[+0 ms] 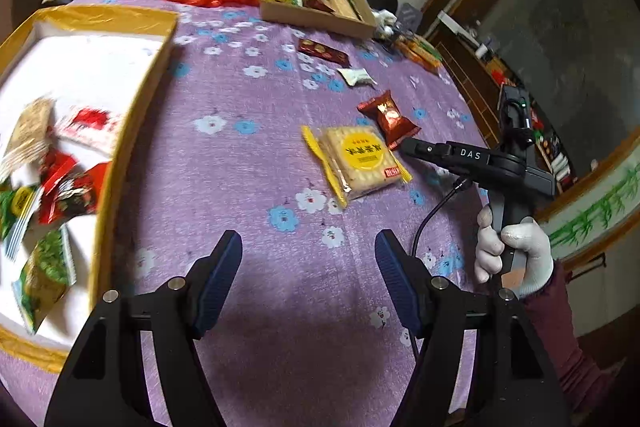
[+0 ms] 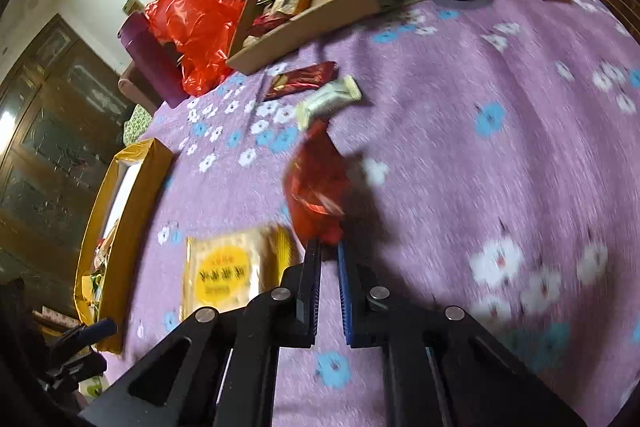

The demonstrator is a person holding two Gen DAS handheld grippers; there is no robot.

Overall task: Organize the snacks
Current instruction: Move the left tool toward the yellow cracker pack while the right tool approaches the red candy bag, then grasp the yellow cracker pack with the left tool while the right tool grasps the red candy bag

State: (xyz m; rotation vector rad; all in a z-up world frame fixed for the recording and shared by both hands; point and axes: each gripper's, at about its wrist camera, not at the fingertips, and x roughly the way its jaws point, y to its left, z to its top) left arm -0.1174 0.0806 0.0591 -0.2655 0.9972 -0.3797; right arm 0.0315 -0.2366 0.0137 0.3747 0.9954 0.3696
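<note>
My right gripper (image 2: 329, 247) is closed on the edge of the red pack (image 2: 316, 187); pack is just above the purple cloth (image 2: 460, 155), beside the cracker pack (image 1: 356, 159); my left gripper (image 1: 308, 259) is open w/ nothing between the fingers, hovering over the cloth near the yellow box (image 1: 132, 131); box has several snacks inside; a white pack (image 2: 328, 99) & a dark red pack (image 2: 302, 79) lie farther, near the cardboard tray (image 2: 304, 23).

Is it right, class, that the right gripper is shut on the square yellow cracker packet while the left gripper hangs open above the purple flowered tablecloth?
Not quite. In the right wrist view, the right gripper is shut on the red foil snack packet; the square yellow cracker packet lies beside it. The left gripper does hang open above the purple flowered tablecloth.
</note>
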